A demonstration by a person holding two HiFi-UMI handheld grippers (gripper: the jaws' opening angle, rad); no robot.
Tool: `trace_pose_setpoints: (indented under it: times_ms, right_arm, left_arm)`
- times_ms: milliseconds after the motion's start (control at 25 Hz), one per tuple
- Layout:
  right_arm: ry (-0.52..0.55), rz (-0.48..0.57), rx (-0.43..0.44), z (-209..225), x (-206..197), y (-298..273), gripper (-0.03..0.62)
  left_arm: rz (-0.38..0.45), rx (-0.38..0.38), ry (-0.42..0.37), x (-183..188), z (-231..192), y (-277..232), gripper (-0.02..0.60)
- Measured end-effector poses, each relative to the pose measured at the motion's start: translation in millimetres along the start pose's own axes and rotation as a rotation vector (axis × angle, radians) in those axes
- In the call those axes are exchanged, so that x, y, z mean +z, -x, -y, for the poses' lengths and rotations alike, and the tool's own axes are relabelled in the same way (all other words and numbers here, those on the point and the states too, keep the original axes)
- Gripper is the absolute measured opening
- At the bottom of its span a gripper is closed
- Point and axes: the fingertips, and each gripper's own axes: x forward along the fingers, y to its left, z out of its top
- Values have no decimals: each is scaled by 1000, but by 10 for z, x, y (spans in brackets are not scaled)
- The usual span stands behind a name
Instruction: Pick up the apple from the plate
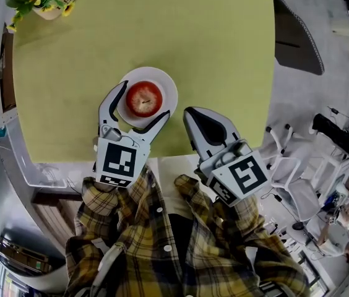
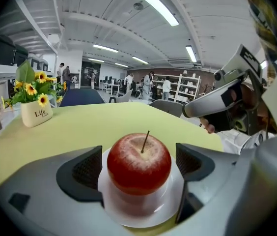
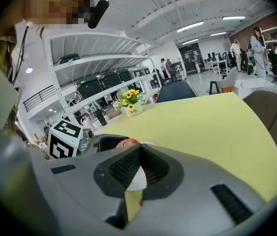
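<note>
apple (image 2: 139, 162): it sits in the middle of the white plate (image 1: 170, 86), stem pointing straight up. it is round, so no side is longer than another.
plate: it rests on the yellow-green table (image 1: 162, 23), close to the edge where the person stands.
left gripper (image 1: 145, 100): it reaches over the plate from the person's side, one jaw at each side of the apple.
left jaws: spread wide. each pad has a thin gap to the apple's skin, so i judge nothing is squeezed yet.
right gripper (image 1: 194, 121): it waits just off the plate's right side, tip pointing toward the plate.
right jaws: pressed together with nothing in them.
who is nearer: the left one by far. the apple is already right between its jaws.
what the next move needs: i think the left jaws only have to squeeze in from both sides, then lift straight up off the plate.
what to watch: the apple could roll on the plate if one pad pushes first.
</note>
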Motion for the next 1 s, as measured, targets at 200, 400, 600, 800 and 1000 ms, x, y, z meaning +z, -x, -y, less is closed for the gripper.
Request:
trace_pose_setpoints:
  times_ms: [200, 400, 600, 800, 1000]
  right_arm:
    - [-13, -6, 6, 21, -47, -28, -5]
    - [-17, -9, 11, 29, -67, -60, -6]
    - [-33, -19, 19, 16, -73, -89, -5]
    - [-23, -22, 15, 41, -94, -81, -5]
    - [-24, -28, 13, 52, -101, -70, -5]
  left_arm:
    - [-26, 5, -19, -75, -9, -54, 451]
    - [-39, 14, -28, -114, -24, -77, 449]
    - [-49, 21, -41, -182, -18, -93, 449]
    - [-55, 18, -54, -180, 13, -95, 419]
    - [-53, 9, -62, -155, 27, -88, 417]
